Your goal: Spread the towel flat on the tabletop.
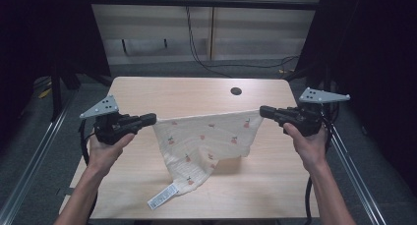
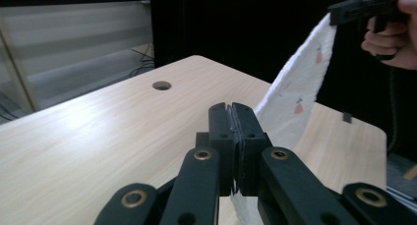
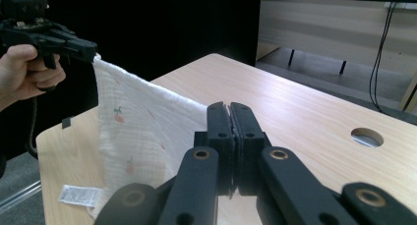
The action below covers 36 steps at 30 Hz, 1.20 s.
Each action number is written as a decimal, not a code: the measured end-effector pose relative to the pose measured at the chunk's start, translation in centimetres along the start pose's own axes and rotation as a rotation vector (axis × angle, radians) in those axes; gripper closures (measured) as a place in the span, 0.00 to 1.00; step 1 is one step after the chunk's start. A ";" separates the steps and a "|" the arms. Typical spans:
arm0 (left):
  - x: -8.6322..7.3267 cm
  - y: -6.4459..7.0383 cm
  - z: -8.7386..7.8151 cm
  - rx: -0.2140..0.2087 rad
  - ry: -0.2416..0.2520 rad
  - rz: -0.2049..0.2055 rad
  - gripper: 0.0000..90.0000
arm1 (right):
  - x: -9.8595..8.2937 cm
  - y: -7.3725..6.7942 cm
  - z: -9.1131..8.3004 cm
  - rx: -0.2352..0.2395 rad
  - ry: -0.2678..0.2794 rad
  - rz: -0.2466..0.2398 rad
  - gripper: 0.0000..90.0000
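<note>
Above the bench (image 1: 147, 92), cloth (image 1: 206, 141) hangs between left gripper (image 1: 151, 119) and right gripper (image 1: 264, 112), fingers clenched on its top corners. Light, limp muslin; sags, grip by corners.

**Light wooden table with a cloth's lower end on it**

A rectangular table (image 1: 147, 95) with a pale wood-grain top and rounded corners stands on a grey floor (image 1: 44, 136). A round cable hole (image 1: 236, 91) sits near its far edge, right of centre. The lower folds of a white cloth (image 1: 196, 151) printed with small red fruits rest on the tabletop near the front edge, and its white care label (image 1: 163, 196) lies flat on the wood beside them
</note>
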State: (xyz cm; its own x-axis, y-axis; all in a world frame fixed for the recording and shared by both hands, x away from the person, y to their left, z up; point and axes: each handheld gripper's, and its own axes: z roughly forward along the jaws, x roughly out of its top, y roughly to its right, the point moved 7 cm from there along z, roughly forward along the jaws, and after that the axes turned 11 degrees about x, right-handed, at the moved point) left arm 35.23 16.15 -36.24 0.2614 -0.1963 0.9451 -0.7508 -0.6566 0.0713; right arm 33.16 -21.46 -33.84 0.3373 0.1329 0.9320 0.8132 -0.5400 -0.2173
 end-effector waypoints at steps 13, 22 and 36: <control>2.6 1.3 -3.3 0.002 0.051 0.074 0.98 | 2.1 -2.0 -0.9 0.018 0.011 -0.046 0.99; 3.8 2.8 -6.1 0.020 0.088 0.107 0.98 | 3.1 -5.8 -2.1 0.037 0.038 -0.115 0.99; 0.2 1.1 -1.2 0.014 -0.072 0.032 0.98 | -0.7 -3.2 -0.7 -0.010 -0.022 -0.066 0.99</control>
State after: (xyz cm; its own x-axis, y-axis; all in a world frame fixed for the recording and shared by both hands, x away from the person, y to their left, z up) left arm 33.68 16.29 -35.59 0.2809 -0.2687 0.9214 -0.7510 -0.6593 0.0367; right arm 30.03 -20.38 -33.62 0.2933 0.1871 0.9375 0.8293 -0.5377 -0.1521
